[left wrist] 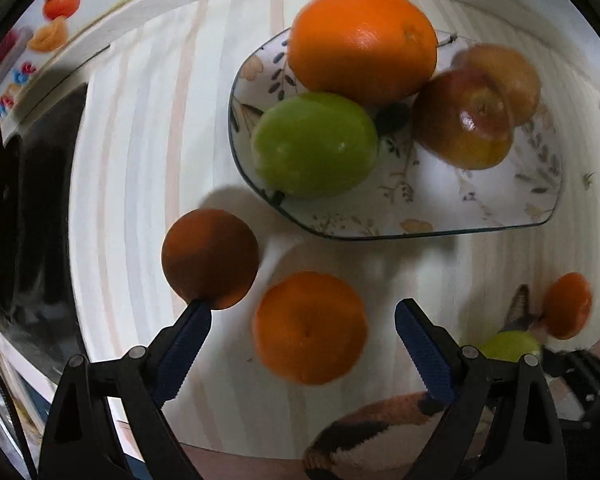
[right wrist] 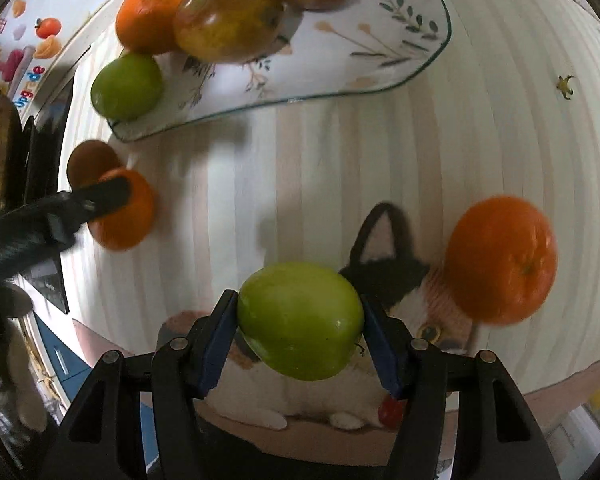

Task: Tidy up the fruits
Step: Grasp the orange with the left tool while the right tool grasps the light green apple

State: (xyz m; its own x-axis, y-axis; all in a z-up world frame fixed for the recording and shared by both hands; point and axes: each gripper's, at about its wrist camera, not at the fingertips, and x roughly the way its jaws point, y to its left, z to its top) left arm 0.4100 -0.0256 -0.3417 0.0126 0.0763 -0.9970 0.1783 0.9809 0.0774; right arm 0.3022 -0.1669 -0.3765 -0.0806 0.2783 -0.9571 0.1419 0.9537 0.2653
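my right fingers [right wrist: 300, 322] are clamped on a green apple [right wrist: 300, 322], one blue pad on each flank, so its short width sits across the grip and the fruit bulges forward past the tips. the plate [right wrist: 380, 68] lies ahead and up-left of that apple in the right wrist view, with bare patterned surface open on its near and right part. on it already sit an orange [right wrist: 152, 12], two reddish-brown apples [right wrist: 228, 20] and another green apple [right wrist: 126, 86] at the left end by the rim. so i judge the carry runs forward and a little left, and the drop belongs on the bare stretch, clear of the pile.

my left fingers [left wrist: 302, 324] stand wide, holding nothing. a mandarin [left wrist: 310, 328] lies on the worktop [left wrist: 148, 160] right between them, with a gap showing at each pad. a darker orange fruit [left wrist: 210, 258] lies just beside the left pad's tip, outside the opening; whether it touches the pad i cannot tell. the plate's near rim [left wrist: 340, 236] is just beyond the mandarin, straight ahead.

one more mandarin [right wrist: 500, 260] sits to the right of the held apple, on the cat picture [right wrist: 392, 248] of the worktop cover, nearer my right hand than my left.

the left is closer to the plate, but only the right is loaded; both paths converge on it, so i would let one go first.
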